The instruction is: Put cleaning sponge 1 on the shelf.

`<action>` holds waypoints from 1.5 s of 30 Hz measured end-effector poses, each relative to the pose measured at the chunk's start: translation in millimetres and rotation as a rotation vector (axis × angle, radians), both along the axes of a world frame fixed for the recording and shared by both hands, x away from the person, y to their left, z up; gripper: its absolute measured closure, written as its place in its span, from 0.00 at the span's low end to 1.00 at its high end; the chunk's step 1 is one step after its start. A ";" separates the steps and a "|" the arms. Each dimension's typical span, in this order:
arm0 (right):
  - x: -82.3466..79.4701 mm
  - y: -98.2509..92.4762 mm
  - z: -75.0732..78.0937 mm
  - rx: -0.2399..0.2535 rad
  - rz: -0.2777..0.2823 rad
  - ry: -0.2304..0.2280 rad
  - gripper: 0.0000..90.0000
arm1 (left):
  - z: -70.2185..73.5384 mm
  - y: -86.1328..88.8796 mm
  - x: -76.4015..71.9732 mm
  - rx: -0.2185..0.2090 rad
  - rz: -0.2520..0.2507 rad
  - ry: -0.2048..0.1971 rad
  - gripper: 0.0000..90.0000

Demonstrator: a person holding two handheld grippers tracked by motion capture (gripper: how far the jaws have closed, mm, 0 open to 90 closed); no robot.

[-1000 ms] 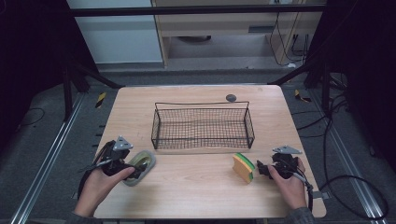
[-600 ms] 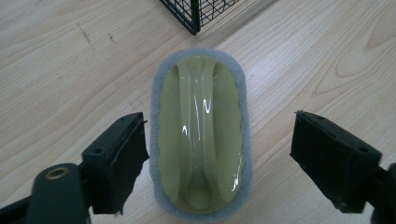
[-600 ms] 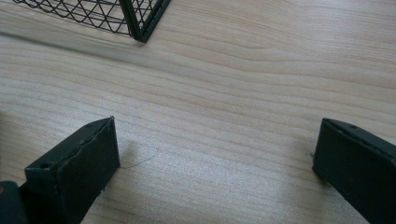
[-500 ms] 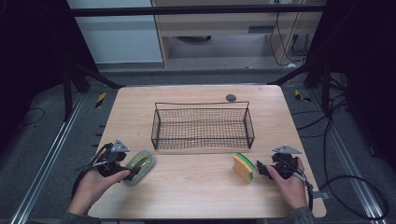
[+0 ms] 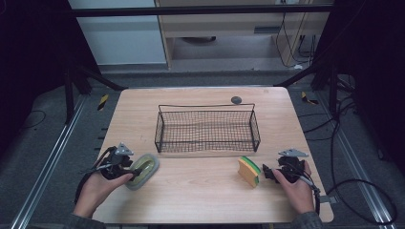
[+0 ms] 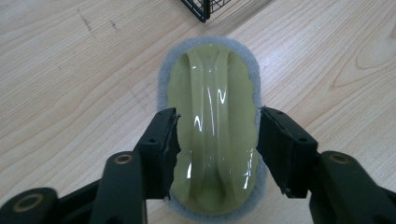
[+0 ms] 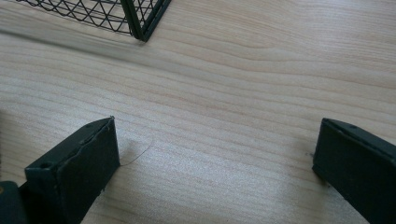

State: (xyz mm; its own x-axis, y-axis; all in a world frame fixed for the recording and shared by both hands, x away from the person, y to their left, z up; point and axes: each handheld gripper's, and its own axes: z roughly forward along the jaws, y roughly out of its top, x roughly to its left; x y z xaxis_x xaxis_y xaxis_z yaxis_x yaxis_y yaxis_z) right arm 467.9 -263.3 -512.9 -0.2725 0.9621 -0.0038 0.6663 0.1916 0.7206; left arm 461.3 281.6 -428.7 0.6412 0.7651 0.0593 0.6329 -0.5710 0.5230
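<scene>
Green scrubber [image 6: 212,126] near end cut off | left fingers [image 6: 163,144] closing around it | right fingers [image 7: 77,163] open

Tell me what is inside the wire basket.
Through the wire basket only its mesh floor and the table show; nothing lies in it. The scrubber and sponge sit outside, in front. No part of its inside is covered.
</scene>
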 end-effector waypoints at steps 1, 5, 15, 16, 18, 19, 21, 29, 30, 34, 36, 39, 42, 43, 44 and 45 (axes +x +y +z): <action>-0.1 -0.1 -0.1 -0.001 0.001 0.000 0.01 | -0.8 -0.2 1.8 0.001 0.001 0.001 0.55; -0.1 -0.1 0.0 -0.001 0.001 0.000 0.01 | -3.3 -1.7 7.4 0.001 -0.008 0.017 0.59; 0.1 0.0 0.1 0.000 0.002 0.001 0.01 | -4.8 -13.7 19.8 0.065 -0.051 0.054 0.63; 0.1 0.0 0.0 0.000 0.002 0.001 0.01 | -5.6 -14.5 20.3 0.064 -0.054 0.059 0.63; 0.2 0.0 0.1 0.000 0.002 0.001 0.01 | -6.7 -13.6 22.0 0.067 -0.051 0.068 0.65; 0.2 0.0 0.1 0.000 0.002 0.001 0.01 | -6.7 -13.6 22.0 0.067 -0.051 0.068 0.65; 0.2 -0.1 0.1 0.000 0.002 0.001 0.01 | -8.6 -11.5 23.5 0.071 -0.050 0.075 0.68; 0.2 -0.1 0.1 0.000 0.002 0.001 0.01 | -11.1 -12.8 24.1 0.070 -0.057 0.078 0.78; 0.2 -0.1 0.1 0.000 0.002 0.001 0.01 | -11.5 -12.9 24.1 0.072 -0.061 0.079 0.78; 0.1 -0.1 0.1 0.000 0.004 0.001 0.01 | -9.7 -12.2 22.6 0.076 -0.076 0.079 0.78; 0.1 -0.1 0.1 0.000 0.004 0.001 0.01 | -8.2 -12.5 21.0 0.069 -0.083 0.076 0.78; 0.1 -0.1 0.0 0.000 0.005 0.001 0.01 | -5.0 -13.1 18.8 0.064 -0.104 0.070 0.79; 0.1 -0.2 0.0 0.000 0.005 0.000 0.01 | -0.8 -14.6 15.7 0.056 -0.126 0.061 0.79; 0.1 -0.2 0.0 0.000 0.006 0.000 0.01 | 0.9 -15.2 14.2 0.052 -0.134 0.058 0.79; 0.1 -0.2 0.0 0.000 0.006 0.000 0.01 | 2.9 -16.4 12.3 0.052 -0.145 0.056 0.79; 0.2 -0.3 0.0 0.000 0.007 0.000 0.01 | 5.2 -17.7 10.2 0.055 -0.158 0.053 0.79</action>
